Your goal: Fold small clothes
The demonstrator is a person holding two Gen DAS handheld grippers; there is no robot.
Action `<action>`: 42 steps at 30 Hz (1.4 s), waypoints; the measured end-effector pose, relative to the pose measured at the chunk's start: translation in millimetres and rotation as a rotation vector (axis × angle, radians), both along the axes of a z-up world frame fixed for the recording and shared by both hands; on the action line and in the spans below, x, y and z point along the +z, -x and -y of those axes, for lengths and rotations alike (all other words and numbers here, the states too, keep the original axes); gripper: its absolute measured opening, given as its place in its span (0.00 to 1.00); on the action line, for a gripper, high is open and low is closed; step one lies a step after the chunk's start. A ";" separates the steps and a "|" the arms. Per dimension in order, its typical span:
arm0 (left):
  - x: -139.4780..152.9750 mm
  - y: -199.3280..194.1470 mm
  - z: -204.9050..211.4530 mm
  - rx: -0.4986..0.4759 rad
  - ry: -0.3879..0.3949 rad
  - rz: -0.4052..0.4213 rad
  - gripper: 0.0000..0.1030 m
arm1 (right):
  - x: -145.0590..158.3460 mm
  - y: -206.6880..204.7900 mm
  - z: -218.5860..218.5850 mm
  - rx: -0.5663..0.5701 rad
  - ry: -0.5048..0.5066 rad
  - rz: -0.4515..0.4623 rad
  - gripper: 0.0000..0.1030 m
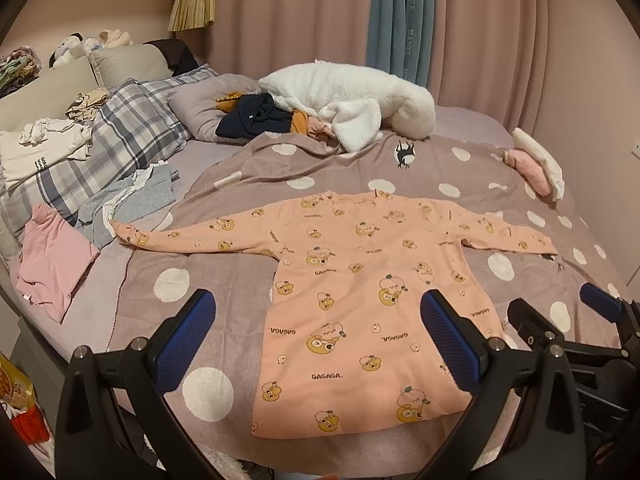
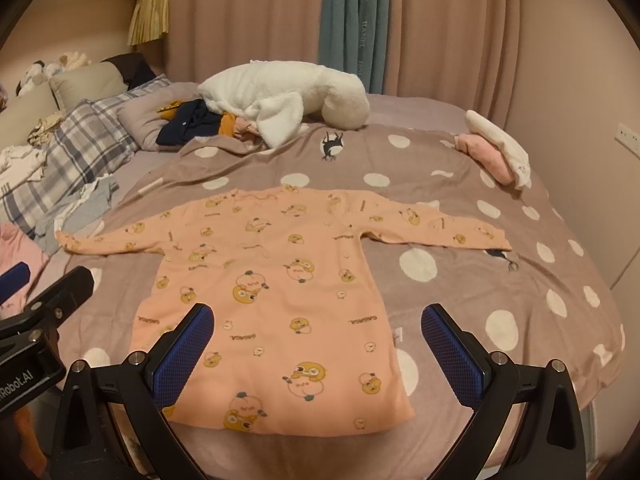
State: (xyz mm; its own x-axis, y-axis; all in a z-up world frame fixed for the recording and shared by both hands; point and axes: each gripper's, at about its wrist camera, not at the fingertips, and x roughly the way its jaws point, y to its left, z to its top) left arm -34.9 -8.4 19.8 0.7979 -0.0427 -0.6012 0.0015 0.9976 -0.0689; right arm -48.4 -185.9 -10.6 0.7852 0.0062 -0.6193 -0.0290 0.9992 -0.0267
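Note:
A small peach long-sleeved top printed with cartoon bears lies flat on the dotted blanket, both sleeves spread out sideways and the hem toward me. My left gripper hovers open above the hem's left part, blue pads wide apart, nothing between them. My right gripper hangs open over the hem's right part, also holding nothing. The right gripper shows at the right edge of the left wrist view, and the left gripper at the left edge of the right wrist view.
The taupe blanket with white dots covers the bed. Behind the top lie a white fleece garment and dark clothes. Folded pink and white items sit far right. A pink garment, grey clothes and plaid pillows lie left.

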 end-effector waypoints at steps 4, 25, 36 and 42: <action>-2.2 -5.1 -0.9 -0.001 0.000 -0.007 0.99 | -7.5 -5.9 2.4 -0.003 -0.007 -0.015 1.00; -72.0 -79.9 -1.8 0.064 -0.010 -0.109 0.99 | -103.0 -170.1 310.6 -0.170 -0.806 -0.074 1.00; -90.2 -108.6 8.7 0.059 0.027 -0.088 0.99 | -166.4 -221.2 396.0 -0.408 -1.067 -0.079 0.74; -101.8 -119.1 15.0 0.052 0.005 -0.110 0.99 | -163.8 -234.5 407.3 -0.461 -0.987 -0.078 0.28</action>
State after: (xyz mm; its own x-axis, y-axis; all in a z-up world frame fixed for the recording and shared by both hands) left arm 84.2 -23.4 -82.0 0.7285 -0.0064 -0.6851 -0.0579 0.9958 -0.0709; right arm 186.1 -593.2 -174.4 0.7982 0.2428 -0.5513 0.3872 0.4942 0.7783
